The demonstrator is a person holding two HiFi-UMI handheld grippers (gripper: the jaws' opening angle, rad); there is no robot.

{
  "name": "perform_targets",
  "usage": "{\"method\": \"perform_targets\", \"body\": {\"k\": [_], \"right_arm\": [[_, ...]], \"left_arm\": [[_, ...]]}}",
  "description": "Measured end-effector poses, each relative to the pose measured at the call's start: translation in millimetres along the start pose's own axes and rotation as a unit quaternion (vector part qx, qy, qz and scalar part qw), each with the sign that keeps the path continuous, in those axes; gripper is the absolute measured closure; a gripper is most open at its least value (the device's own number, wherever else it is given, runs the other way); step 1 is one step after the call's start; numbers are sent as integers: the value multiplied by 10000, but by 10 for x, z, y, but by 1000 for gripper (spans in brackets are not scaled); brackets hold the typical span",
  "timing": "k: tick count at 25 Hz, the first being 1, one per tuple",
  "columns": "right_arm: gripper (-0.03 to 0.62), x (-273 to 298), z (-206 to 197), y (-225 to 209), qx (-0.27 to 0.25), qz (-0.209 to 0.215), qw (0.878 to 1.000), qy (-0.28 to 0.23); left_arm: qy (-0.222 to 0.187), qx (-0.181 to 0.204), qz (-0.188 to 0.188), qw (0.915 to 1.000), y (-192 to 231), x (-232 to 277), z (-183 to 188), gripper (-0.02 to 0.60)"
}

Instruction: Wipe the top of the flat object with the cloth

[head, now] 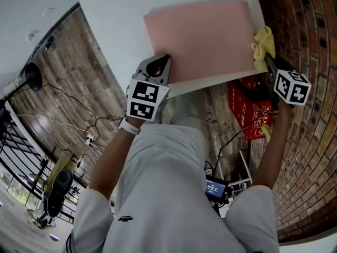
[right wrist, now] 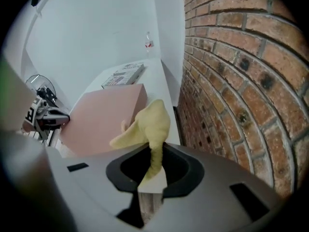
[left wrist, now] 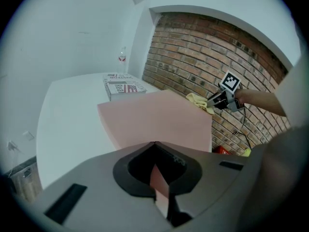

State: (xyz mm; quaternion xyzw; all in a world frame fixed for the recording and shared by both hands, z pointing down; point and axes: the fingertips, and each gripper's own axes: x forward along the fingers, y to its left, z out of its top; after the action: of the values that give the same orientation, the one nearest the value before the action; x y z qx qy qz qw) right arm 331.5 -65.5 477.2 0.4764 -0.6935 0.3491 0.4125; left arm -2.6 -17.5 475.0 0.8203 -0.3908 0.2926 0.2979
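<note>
left gripper: on pink sheet | right gripper: cloth, perhaps touching sheet

Red brick wall, wood-plank floor, white table, white wall

A printed box lies on the white table beside the brick wall

One table is carrying one pink flat object, with one printed box beyond it, one yellow cloth at its edge, and two more at its edges: left hand-held gripper, right hand-held gripper.
</note>
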Motion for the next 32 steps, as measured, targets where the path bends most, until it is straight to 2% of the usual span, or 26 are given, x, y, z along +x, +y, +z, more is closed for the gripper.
{"method": "perform_targets", "body": {"k": [5,10,16,24,32], "right_arm": [[520,27,-234,137,-124,375,9986,365],[520,142,-141,162,-117,560,9979,299],[519,275,137,182,-219,758,9968,115],[519,452,648,156,-81,1010,9943,-330],[519,623,1136,101,-385,993,9929,-534]], "left_arm": [[25,134,19,9999,6,-7,8,563],[110,418,38,9991,-19,8,8,563],[159,453,21,9988,-18,12,3,563],[170,619,97,9979,-30,30,3,563],[166,387,102,9991,-24,60,21,563]]}}
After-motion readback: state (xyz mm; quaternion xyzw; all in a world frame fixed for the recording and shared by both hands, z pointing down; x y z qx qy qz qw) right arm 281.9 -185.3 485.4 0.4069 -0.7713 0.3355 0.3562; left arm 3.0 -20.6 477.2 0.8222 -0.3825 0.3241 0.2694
